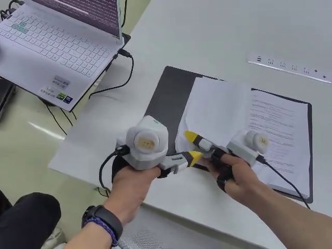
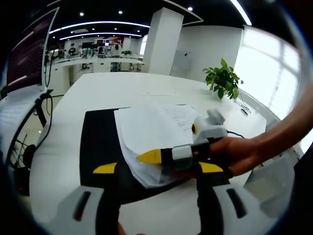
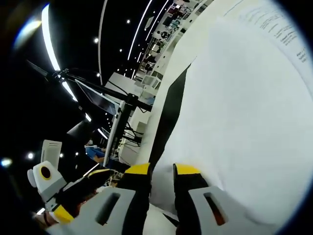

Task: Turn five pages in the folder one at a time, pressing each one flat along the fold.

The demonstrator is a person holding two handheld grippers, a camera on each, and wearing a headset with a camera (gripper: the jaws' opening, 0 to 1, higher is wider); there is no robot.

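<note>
Head view is showing me the black folder [image 1: 166, 98] lying open on the white table [image 1: 218, 36], with a laptop [image 1: 57, 36] sitting well off to the far left. One blank page [image 1: 218, 109] is standing curled up above the fold, and the printed stack [image 1: 280, 129] is lying flat on the folder's right half. I am holding the right gripper [image 1: 191, 137] at that page's near lower corner. In the right gripper view its fingers [image 3: 187, 170] are sitting close together with only a narrow gap, and the white sheet is running down toward it. I cannot tell whether they are actually pinching it. The left gripper [image 1: 189, 158] is hovering just beside it at the folder's near edge. In the left gripper view its fingers [image 2: 105, 168] are spread wide.
</note>
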